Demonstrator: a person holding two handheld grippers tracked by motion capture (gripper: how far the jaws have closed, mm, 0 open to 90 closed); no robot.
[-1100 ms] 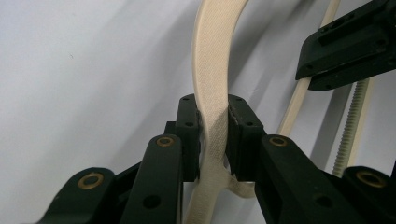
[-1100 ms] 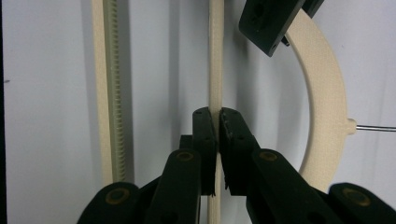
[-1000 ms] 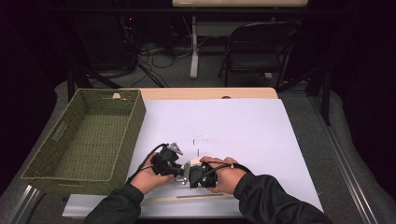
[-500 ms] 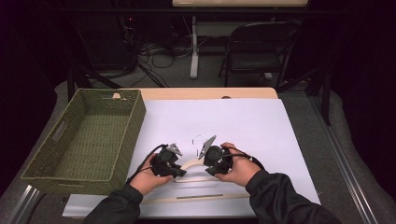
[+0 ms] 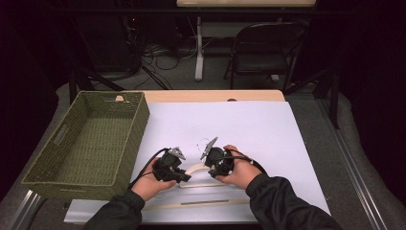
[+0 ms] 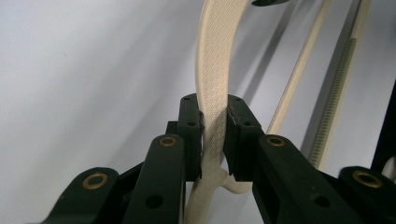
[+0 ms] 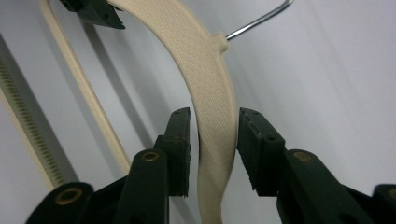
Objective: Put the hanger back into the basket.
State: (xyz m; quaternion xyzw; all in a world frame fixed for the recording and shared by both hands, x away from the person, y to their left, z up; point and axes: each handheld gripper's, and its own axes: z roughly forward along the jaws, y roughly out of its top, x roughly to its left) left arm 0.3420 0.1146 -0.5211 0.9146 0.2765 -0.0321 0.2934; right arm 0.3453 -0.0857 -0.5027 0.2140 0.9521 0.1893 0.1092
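Observation:
A cream plastic hanger [image 5: 195,168] with a metal hook [image 7: 257,21] lies at the front of the white table cover [image 5: 249,129]. My left gripper [image 5: 185,178] is shut on one curved arm of it, and the pads squeeze the hanger [image 6: 215,60] on both sides at my left gripper [image 6: 215,122]. My right gripper [image 5: 210,166] holds its jaws around the other arm near the hook. Those jaws have just been opening. The hanger [image 7: 205,60] passes between them at my right gripper [image 7: 214,135], with a gap on each side.
A green woven basket [image 5: 129,139] stands at the left of the table. The hanger's thin lower bar [image 6: 299,70] and a cream strip with a ridged grey insert [image 5: 201,203] lie along the front edge. A dark chair [image 5: 265,52] stands beyond the table.
My right gripper has moved right and slightly away from the left one, along the hanger toward its hook, and its jaws have opened. My left gripper has kept still.

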